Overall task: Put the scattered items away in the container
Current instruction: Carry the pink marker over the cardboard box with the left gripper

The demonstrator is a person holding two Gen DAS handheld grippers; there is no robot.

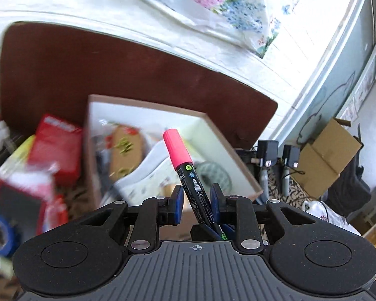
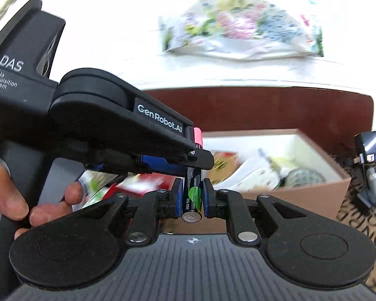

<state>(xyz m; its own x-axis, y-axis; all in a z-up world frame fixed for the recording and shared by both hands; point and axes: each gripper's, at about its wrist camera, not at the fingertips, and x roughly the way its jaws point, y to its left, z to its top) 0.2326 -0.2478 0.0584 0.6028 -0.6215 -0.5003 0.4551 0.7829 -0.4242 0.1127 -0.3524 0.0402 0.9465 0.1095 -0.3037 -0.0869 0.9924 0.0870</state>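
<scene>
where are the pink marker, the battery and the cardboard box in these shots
pink marker (image 1: 177, 150): left wrist view, on its pink cap.
battery (image 2: 192, 198): right wrist view, on its green and black label between the jaws.
cardboard box (image 2: 313, 200): right wrist view, on its brown outer front wall.

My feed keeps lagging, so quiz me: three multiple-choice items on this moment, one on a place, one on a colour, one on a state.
1. Where does the left tongs sit in the right wrist view?
A. left of the right tongs
B. right of the right tongs
C. out of view

2. What colour is the marker cap?
A. blue
B. pink
C. yellow

3. What is the state of the right tongs?
A. open, empty
B. shut on a tape roll
C. shut on the battery

Key: 1 A, its black body fills that view's left. 2 B, the cap above the black barrel is pink. 3 C, both blue pads press the battery.
</scene>
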